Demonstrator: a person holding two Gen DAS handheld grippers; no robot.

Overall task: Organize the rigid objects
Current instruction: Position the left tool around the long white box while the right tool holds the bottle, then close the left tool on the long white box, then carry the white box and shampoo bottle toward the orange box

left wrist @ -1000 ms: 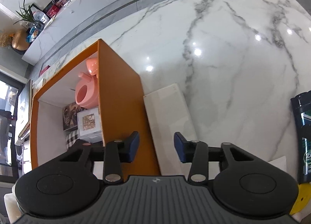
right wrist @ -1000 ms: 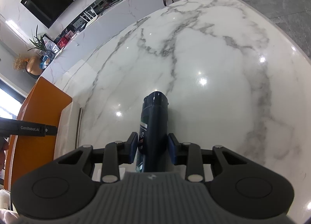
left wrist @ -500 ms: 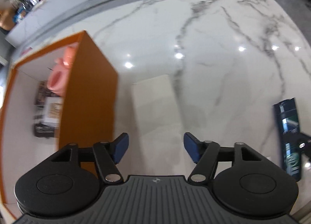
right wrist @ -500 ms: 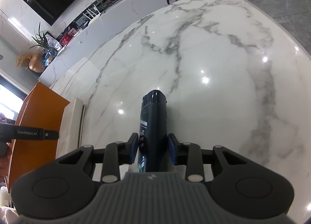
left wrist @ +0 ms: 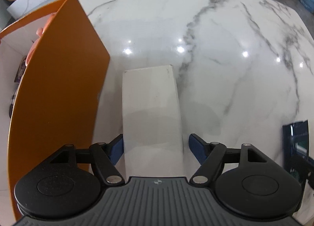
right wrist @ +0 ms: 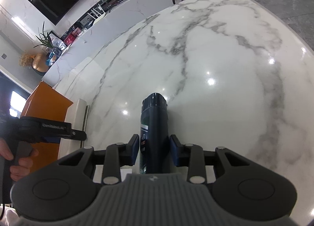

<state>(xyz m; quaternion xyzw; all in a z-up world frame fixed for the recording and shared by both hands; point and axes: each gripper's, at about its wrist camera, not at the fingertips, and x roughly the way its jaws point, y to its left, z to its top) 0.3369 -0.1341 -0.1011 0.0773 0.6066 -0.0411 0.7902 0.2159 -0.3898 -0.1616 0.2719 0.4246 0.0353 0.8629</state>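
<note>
The step in hand is judged to be the pick-up of the white box [left wrist: 151, 106], which lies flat on the marble counter [left wrist: 225, 81] just beside the orange storage bin [left wrist: 58, 98] near the counter's left edge. The left hand-held gripper [left wrist: 156, 148] is lowered over the box's near end with its jaws spread wide, having just been opening; the box is set between the blue pads [left wrist: 196, 150], which do not yet press on it (a sliver of gap shows at the right pad, while the left one sits very close). The next move is judged to call for a closing of the jaws squarely across the box's width, then a lift clear of the bin's wall.

The right hand-held gripper [right wrist: 154, 150] is clenched on a dark blue spray can [right wrist: 155, 128], held above the counter's middle. On the can, only the letters "AR" can be read; the rest is too small. On the left tool's side, seen from the right wrist, blurred lettering is printed, apparently "GenRobot.AI".
</note>
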